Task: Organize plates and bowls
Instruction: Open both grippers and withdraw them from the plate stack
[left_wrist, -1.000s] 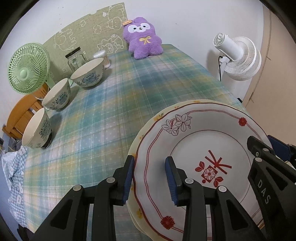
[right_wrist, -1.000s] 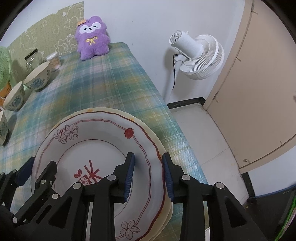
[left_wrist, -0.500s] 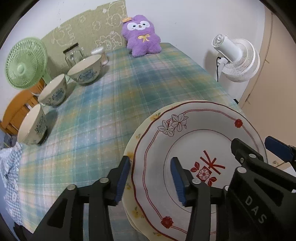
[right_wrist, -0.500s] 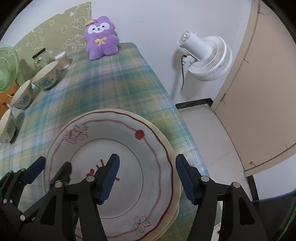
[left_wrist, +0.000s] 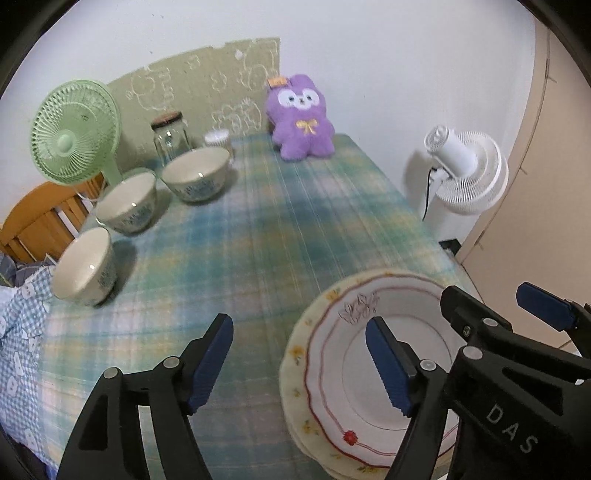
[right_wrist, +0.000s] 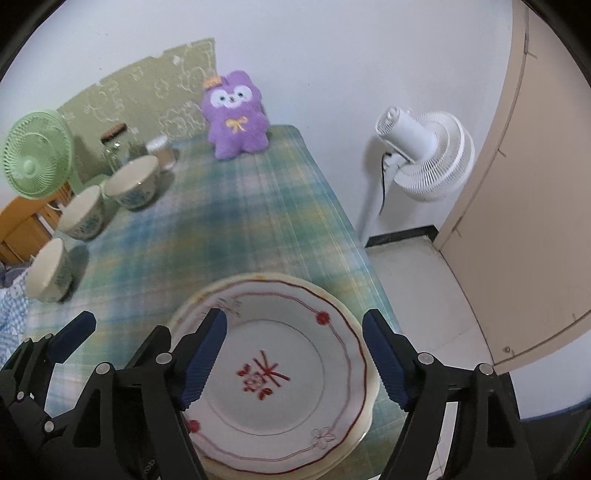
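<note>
A white plate with a red rim line and a red flower motif (left_wrist: 332, 376) (right_wrist: 280, 373) lies on top of a cream plate with yellow flowers, near the table's right front corner. Three cream bowls with blue patterns (left_wrist: 195, 177) (left_wrist: 127, 201) (left_wrist: 83, 266) stand apart along the left side. My left gripper (left_wrist: 299, 325) hovers over the stack's left rim, jaws opening, nothing pressed between them. My right gripper (right_wrist: 293, 317) hangs above the stack's right half, jaws also opening and touching nothing. Each gripper shows in the other's view.
A green desk fan (left_wrist: 74, 133), a glass jar (left_wrist: 171, 136) and a purple plush toy (left_wrist: 301, 118) stand at the back of the checked tablecloth. A white floor fan (right_wrist: 424, 158) and a door are off the right edge. A wooden chair (left_wrist: 37, 218) is at left.
Both grippers opened off the rims of the plate stack and rose away from it. The plates stayed flat on the table; more of the table shows in both views.
</note>
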